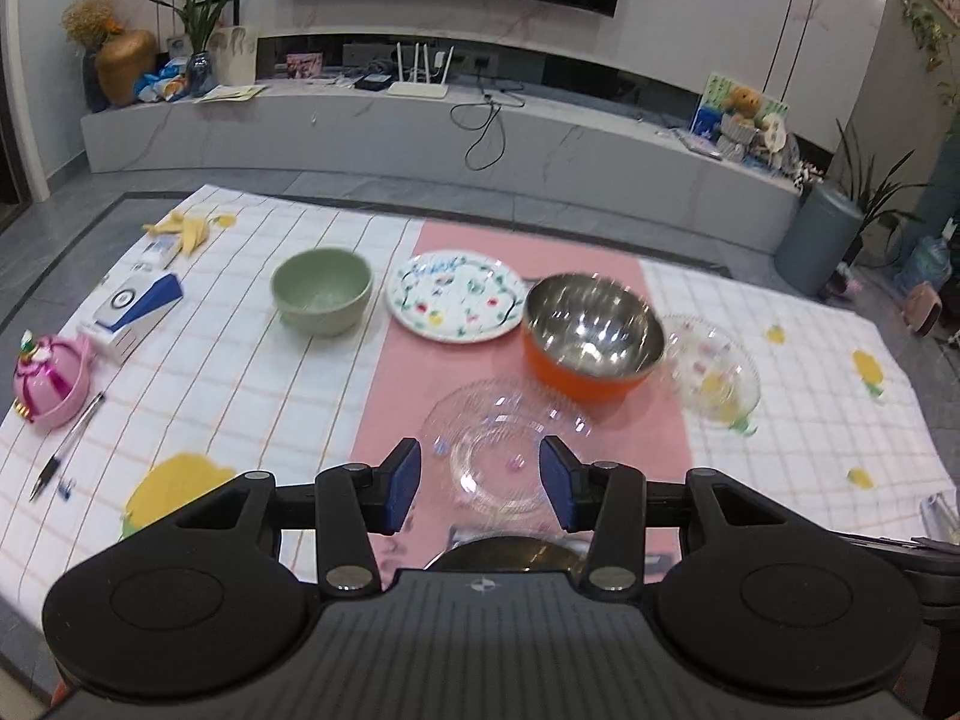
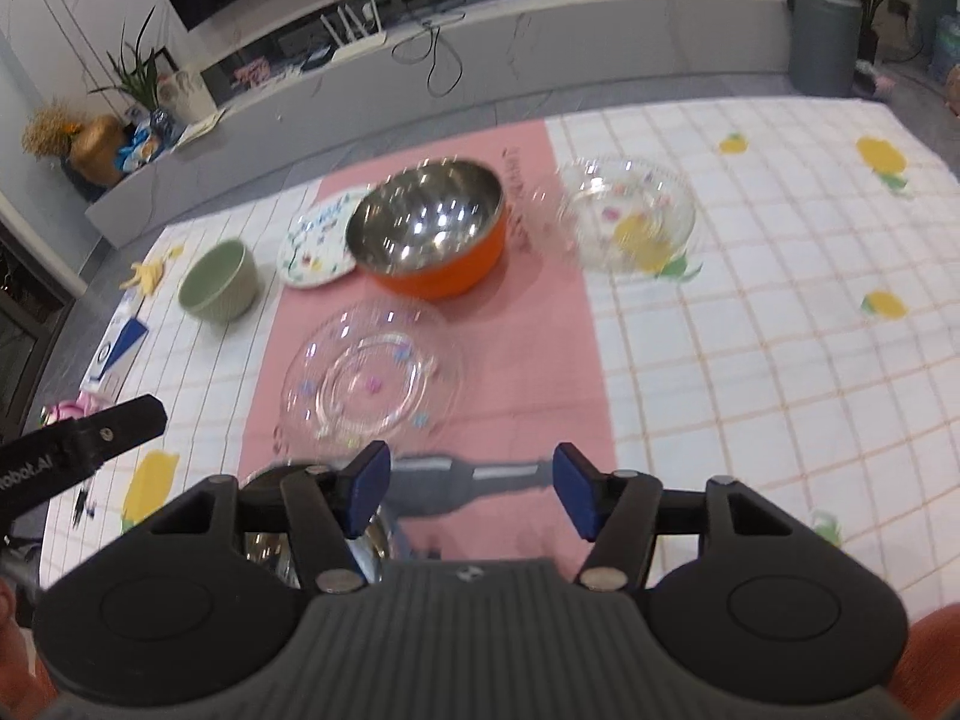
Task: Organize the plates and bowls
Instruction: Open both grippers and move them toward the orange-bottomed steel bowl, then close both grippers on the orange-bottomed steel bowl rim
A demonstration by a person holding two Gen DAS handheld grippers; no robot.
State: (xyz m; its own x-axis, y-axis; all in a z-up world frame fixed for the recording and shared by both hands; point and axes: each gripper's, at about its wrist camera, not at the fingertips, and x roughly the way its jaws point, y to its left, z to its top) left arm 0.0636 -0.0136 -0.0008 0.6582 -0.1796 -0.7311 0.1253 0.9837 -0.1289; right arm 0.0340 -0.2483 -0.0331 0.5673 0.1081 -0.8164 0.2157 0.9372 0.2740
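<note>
On the pink strip of the tablecloth lie a clear glass plate (image 1: 501,450) (image 2: 375,381), an orange bowl with a steel inside (image 1: 591,336) (image 2: 429,225) and a white flowered plate (image 1: 456,295) (image 2: 318,240). A green bowl (image 1: 322,289) (image 2: 219,290) stands to the left, a clear glass bowl (image 1: 711,373) (image 2: 627,222) to the right. My left gripper (image 1: 480,483) is open and empty, just above the glass plate's near side. My right gripper (image 2: 471,492) is open and empty, near the glass plate's near edge. A steel dish rim (image 1: 510,552) (image 2: 360,546) shows under both grippers.
At the table's left are a pink toy (image 1: 51,381), a pen (image 1: 66,447), a blue-and-white box (image 1: 138,309) and a banana peel (image 1: 183,228). The left gripper's body (image 2: 78,441) shows at the left of the right wrist view. A TV bench (image 1: 420,132) stands behind the table.
</note>
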